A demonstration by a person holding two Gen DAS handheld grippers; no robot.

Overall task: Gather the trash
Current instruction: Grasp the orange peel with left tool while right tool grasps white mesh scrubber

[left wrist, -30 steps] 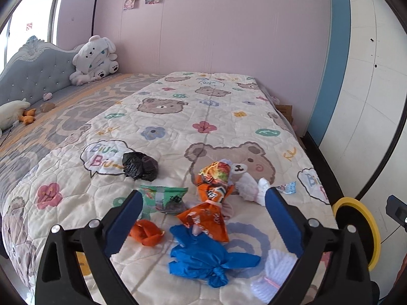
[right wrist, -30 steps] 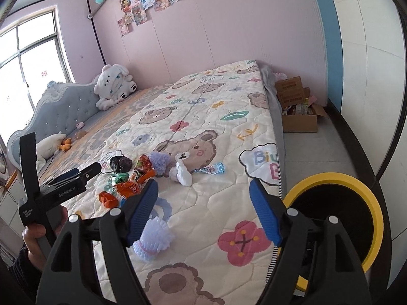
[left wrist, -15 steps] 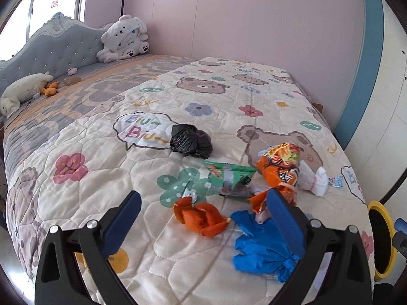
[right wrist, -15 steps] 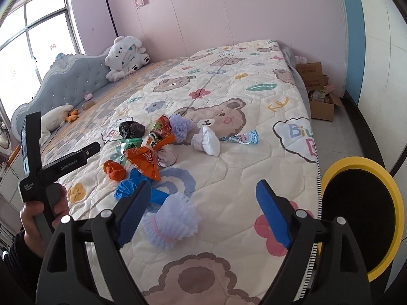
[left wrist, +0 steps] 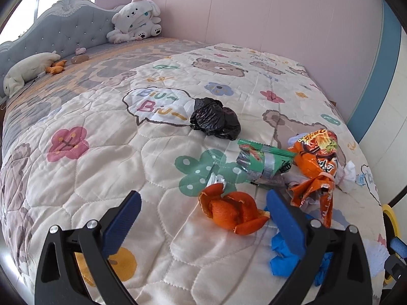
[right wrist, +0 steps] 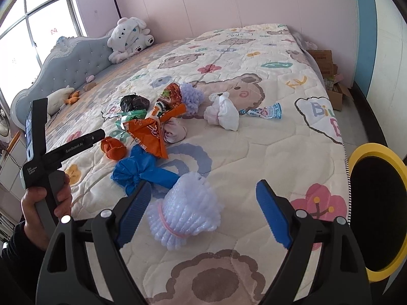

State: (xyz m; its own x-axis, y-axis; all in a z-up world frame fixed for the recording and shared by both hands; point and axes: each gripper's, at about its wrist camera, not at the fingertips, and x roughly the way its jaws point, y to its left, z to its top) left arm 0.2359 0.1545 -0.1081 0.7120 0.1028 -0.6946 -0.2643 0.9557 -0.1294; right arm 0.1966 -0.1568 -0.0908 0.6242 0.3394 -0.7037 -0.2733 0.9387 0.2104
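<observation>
The crumpled white foam fruit-net with the pink rubber band (right wrist: 183,209) sits on the cartoon-bear quilted bedspread (right wrist: 254,152) near the bed's edge, and that's the piece the next grab probably turns on. In the right wrist view it lies just ahead of the right gripper (right wrist: 201,212), nudged toward 11 o'clock, closer to the left blue finger pad (right wrist: 132,211) than the other one. Its long axis runs roughly from 7 to 1 o'clock, pinched end nearest the tool. The jaws have just been opening and now stand wide with nothing pressed between them, the net only partly inside the gap.

Further out, the knotted blue plastic glove (right wrist: 142,171) lies at 10 o'clock from the net, then the orange snack wrapper (right wrist: 150,133) beyond it. The yellow-rimmed black bin (right wrist: 376,211) is on the floor at 3 o'clock, so it looks like a short carry.

The left gripper (left wrist: 203,213) is spread wide and empty too, with the curled orange peel (left wrist: 231,209) just ahead at 1 o'clock, near its right pad. So the right hand looks nearer the net and the left nearer the peel.
</observation>
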